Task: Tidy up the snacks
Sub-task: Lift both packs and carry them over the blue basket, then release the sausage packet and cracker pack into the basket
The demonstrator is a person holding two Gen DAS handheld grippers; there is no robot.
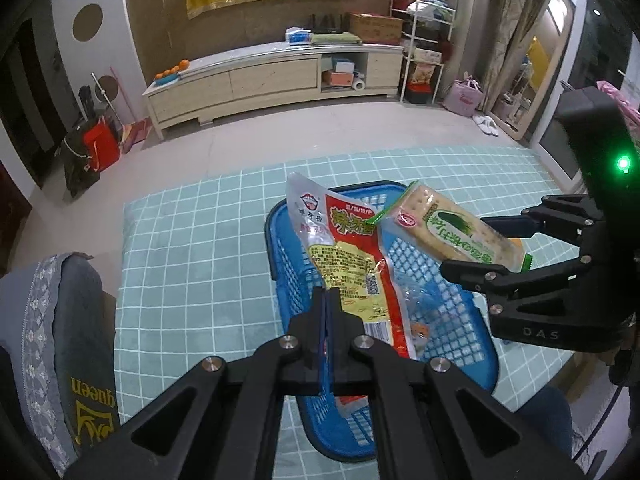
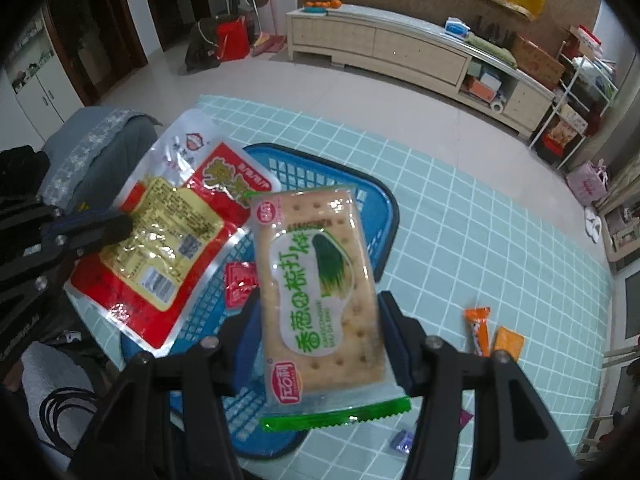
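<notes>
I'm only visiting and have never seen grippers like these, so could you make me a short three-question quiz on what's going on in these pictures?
1. True or false: the left gripper is empty.
2. Which packet does the right gripper hold? A) an orange sachet B) the green-edged cracker pack C) a purple wrapper
3. Fill in: both held packets hang above a blue ____ that stands on the teal checked mat.

Key
1. False: it is shut on the red and yellow snack pouch.
2. B. Its pads press on the two long sides of the pack.
3. Basket. More small snacks, among them an orange packet, lie on the mat beside it.
</notes>
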